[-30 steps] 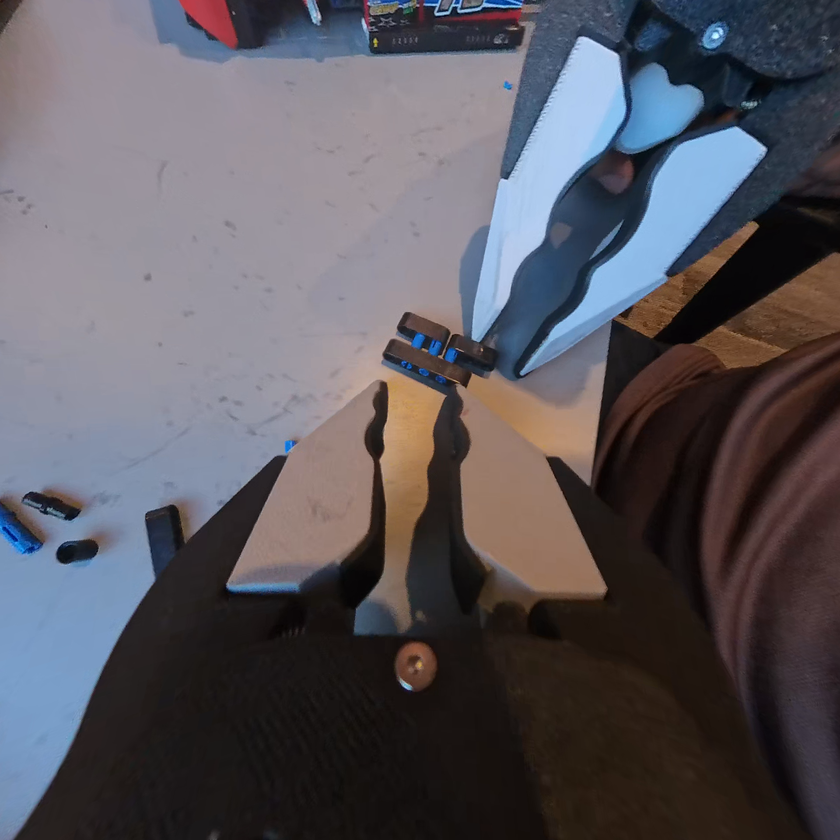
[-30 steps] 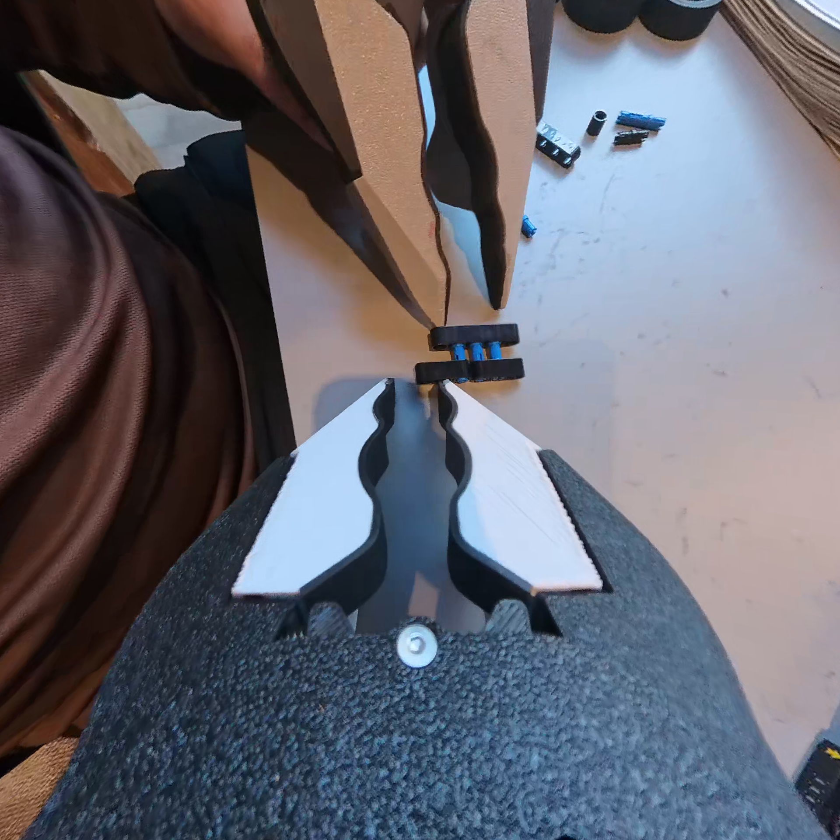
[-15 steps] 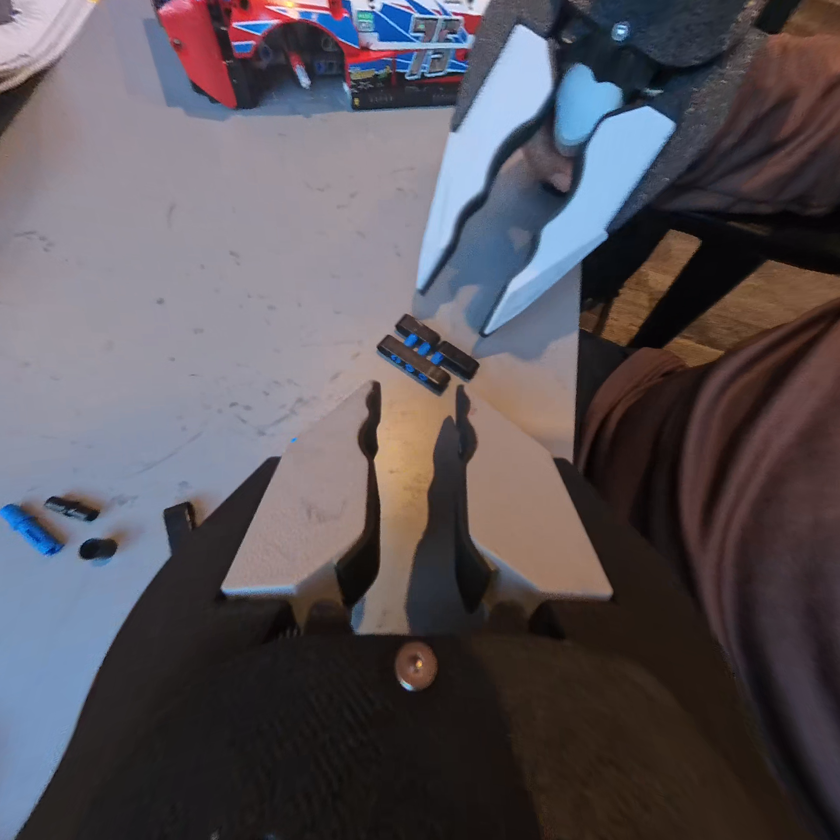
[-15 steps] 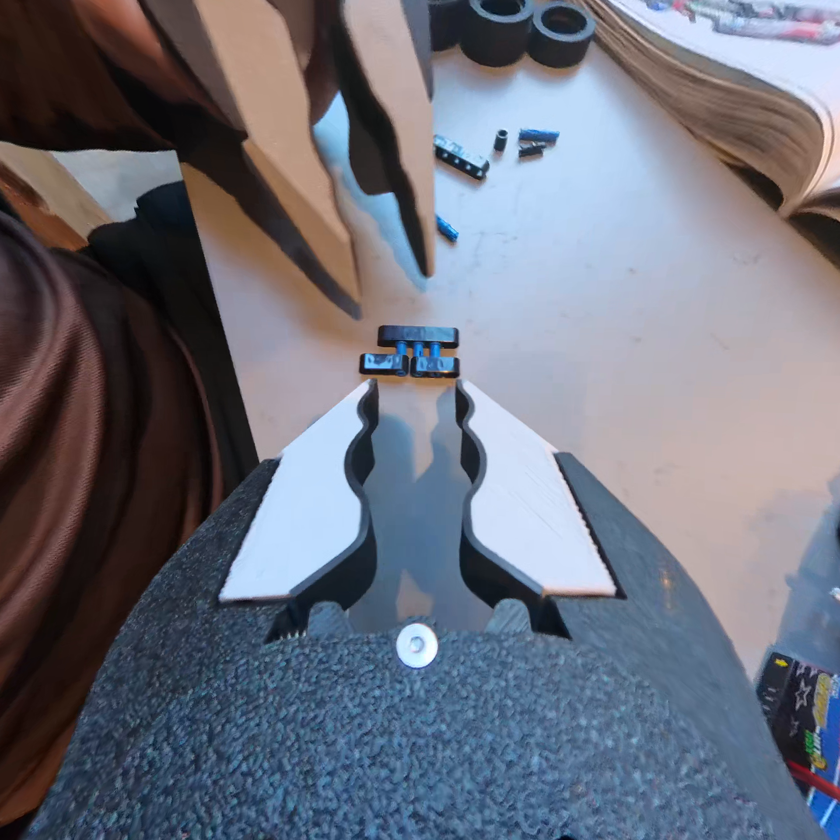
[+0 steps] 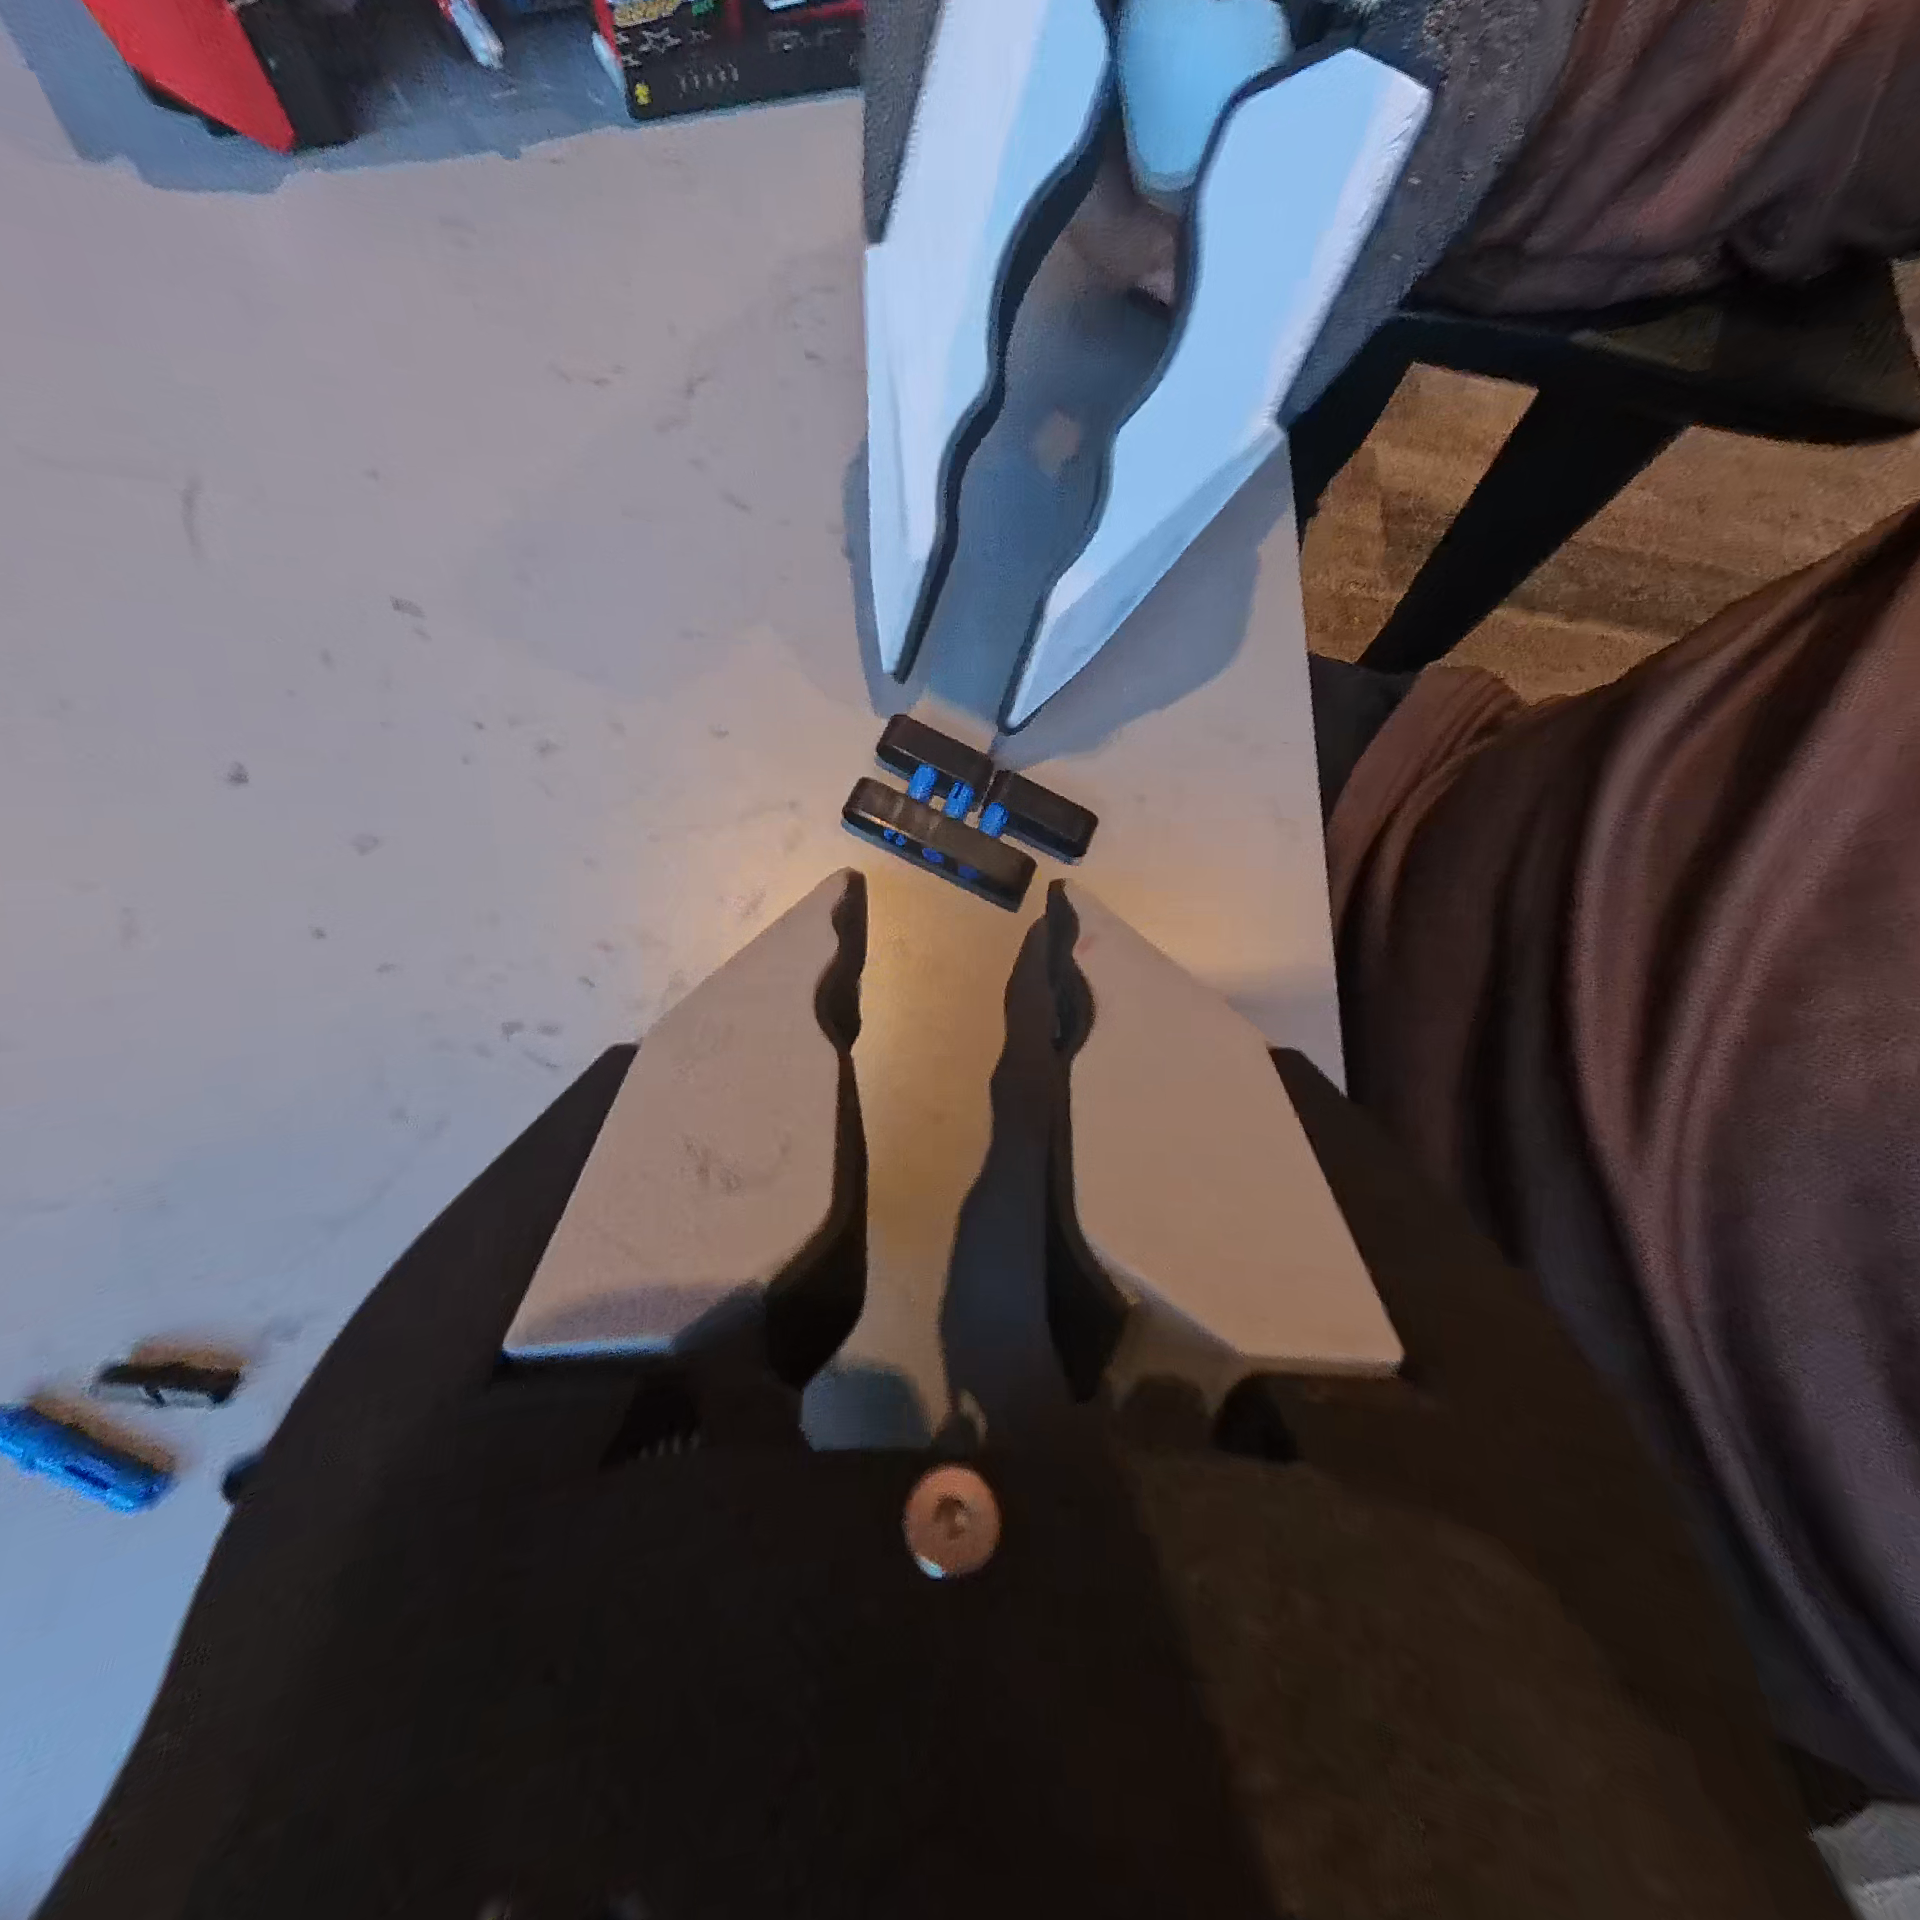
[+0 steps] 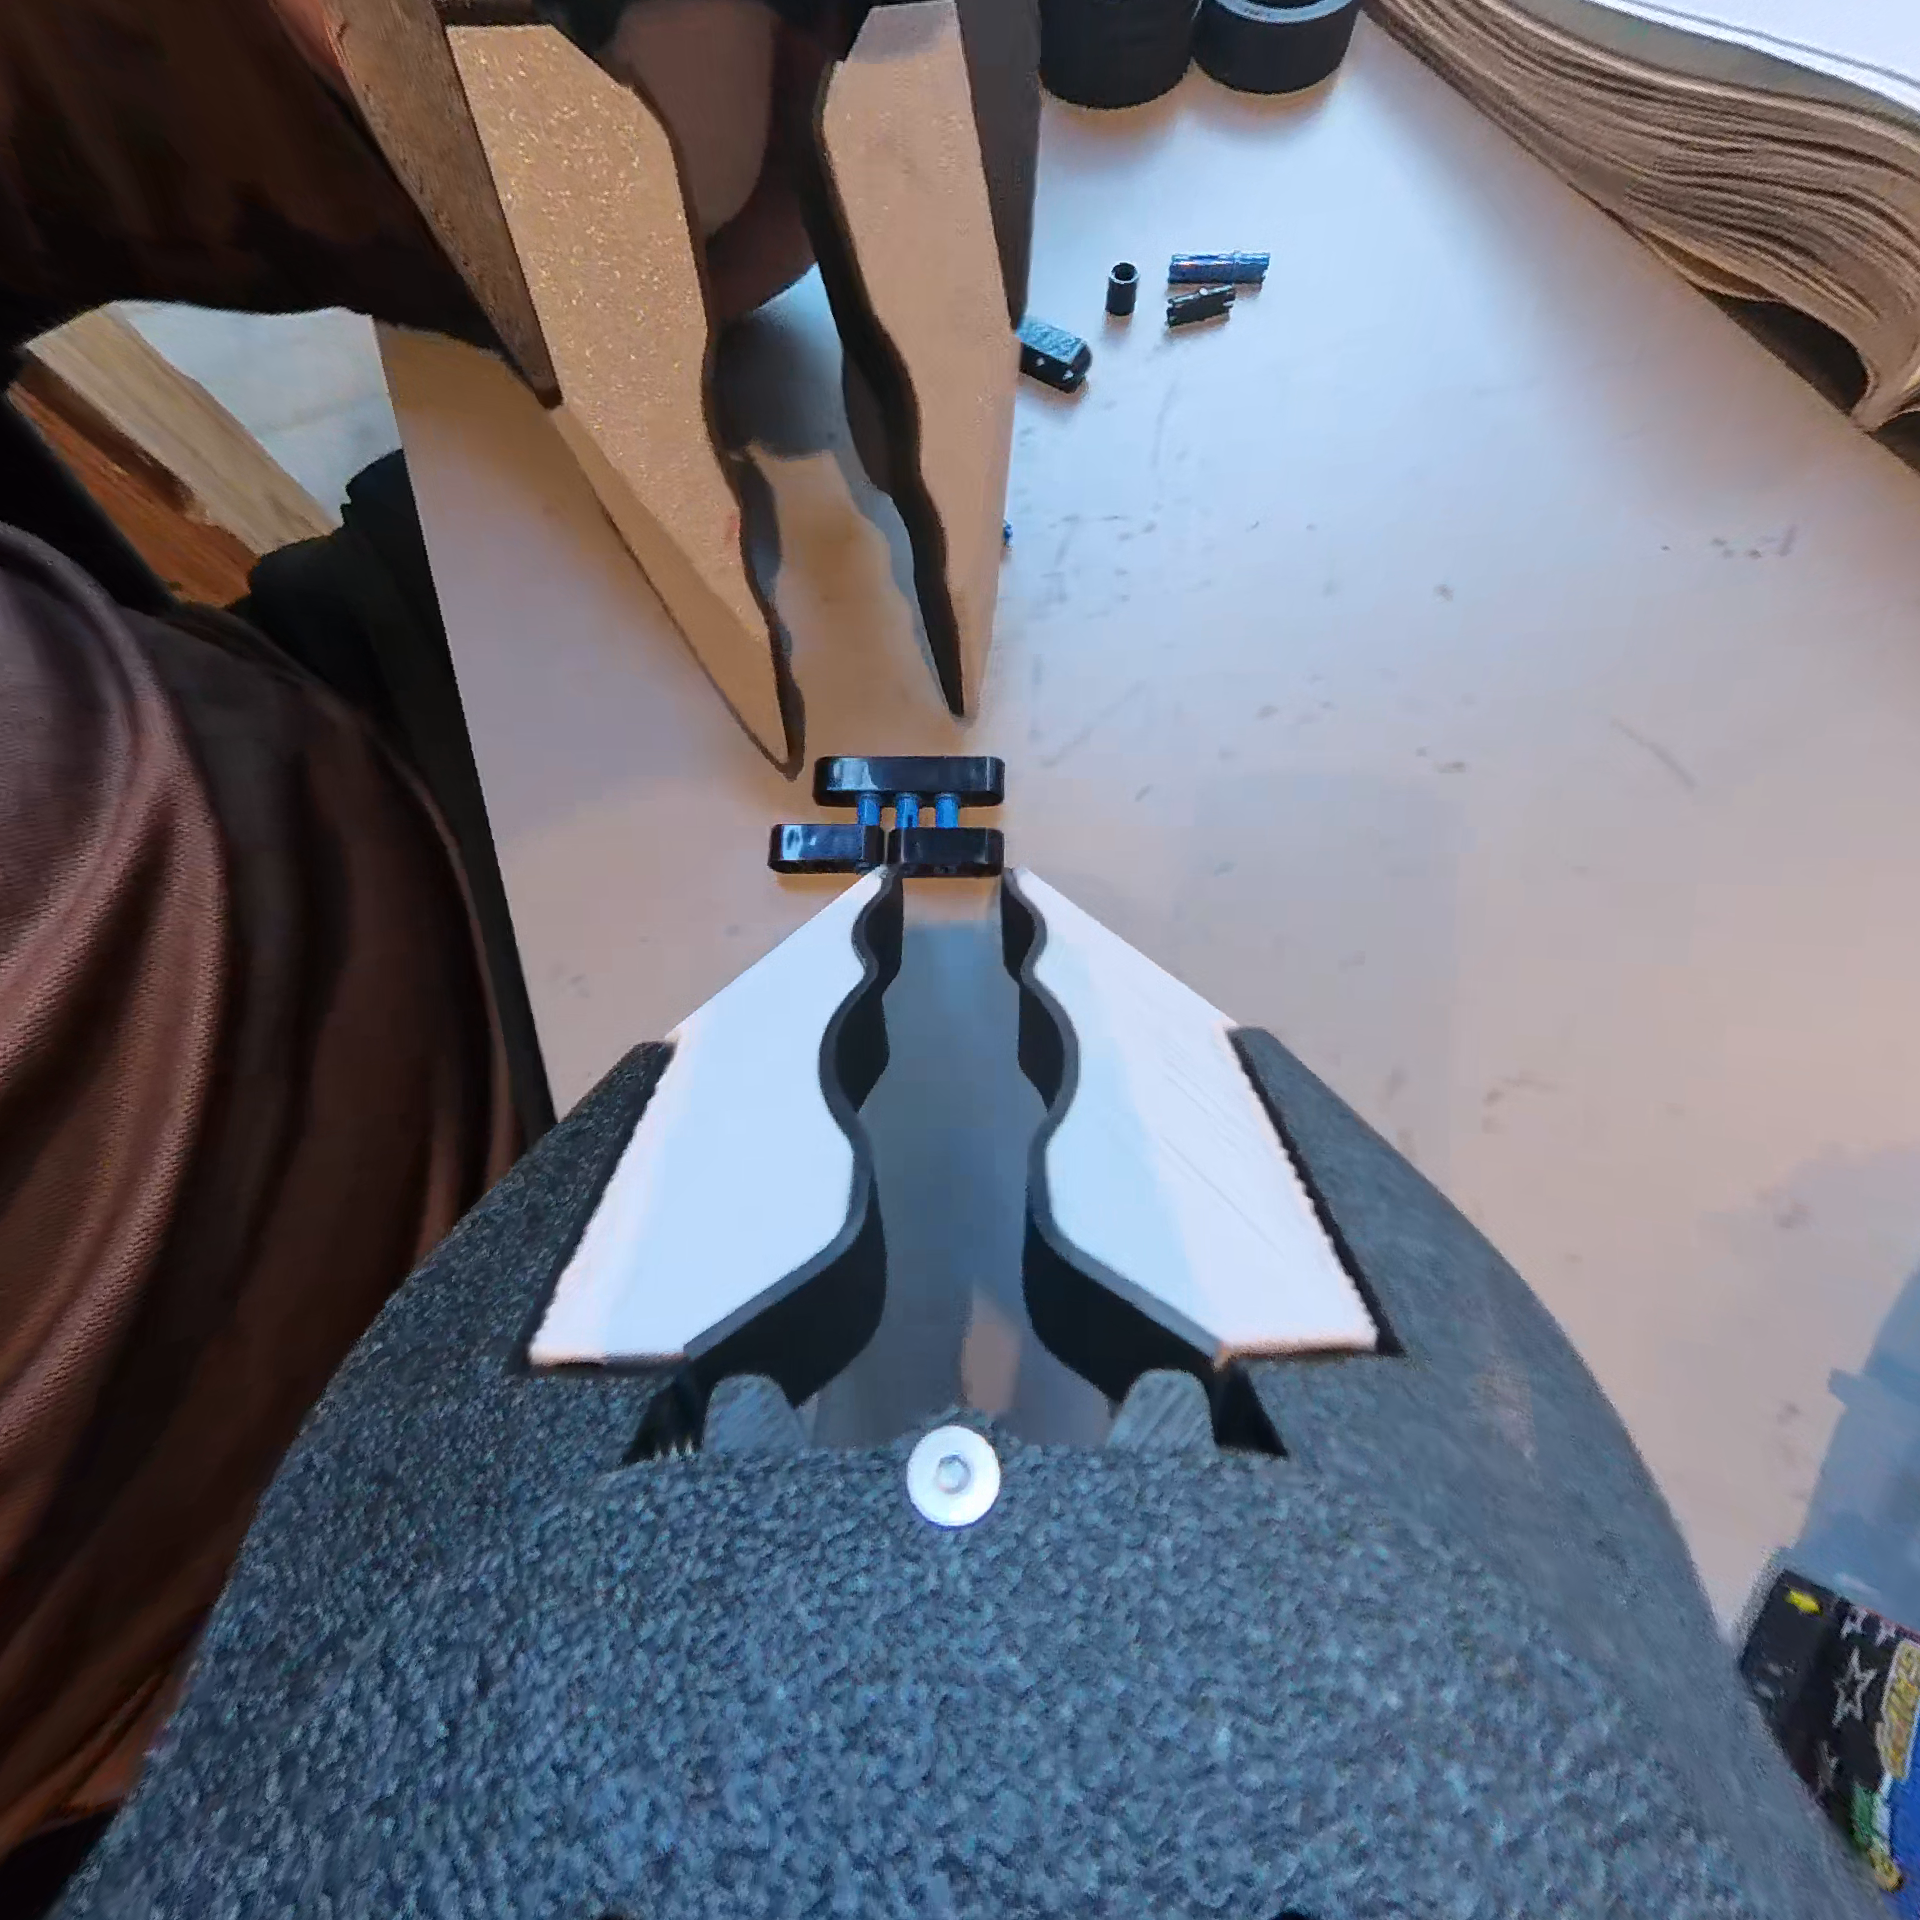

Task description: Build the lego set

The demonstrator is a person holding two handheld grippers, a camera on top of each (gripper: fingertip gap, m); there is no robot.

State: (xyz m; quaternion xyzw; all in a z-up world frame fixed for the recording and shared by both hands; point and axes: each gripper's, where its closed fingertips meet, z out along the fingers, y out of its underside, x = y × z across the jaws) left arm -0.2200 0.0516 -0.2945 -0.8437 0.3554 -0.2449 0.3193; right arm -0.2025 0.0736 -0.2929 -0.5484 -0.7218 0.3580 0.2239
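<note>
Since half a second ago both tongs have closed back in on the small assembly, which has stayed put on the table [image 5: 416, 520] near its edge. The assembly [image 6: 894, 816] — black beams joined by three blue pins — lies flat between the two tools. The left tongs [image 5: 951, 894] sit just short of it, fingers parted and holding nothing. The right tongs [image 6: 945, 878] come from the opposite side, also parted and empty, their tips at the nearer black beam; whether they touch it is unclear. Farther off lie loose parts: a blue pin [image 6: 1218, 267], a black sleeve [image 6: 1122, 288] and a short black beam [image 6: 1051, 355]. A thick open booklet [image 6: 1662, 187] lies at the table's far side.
</note>
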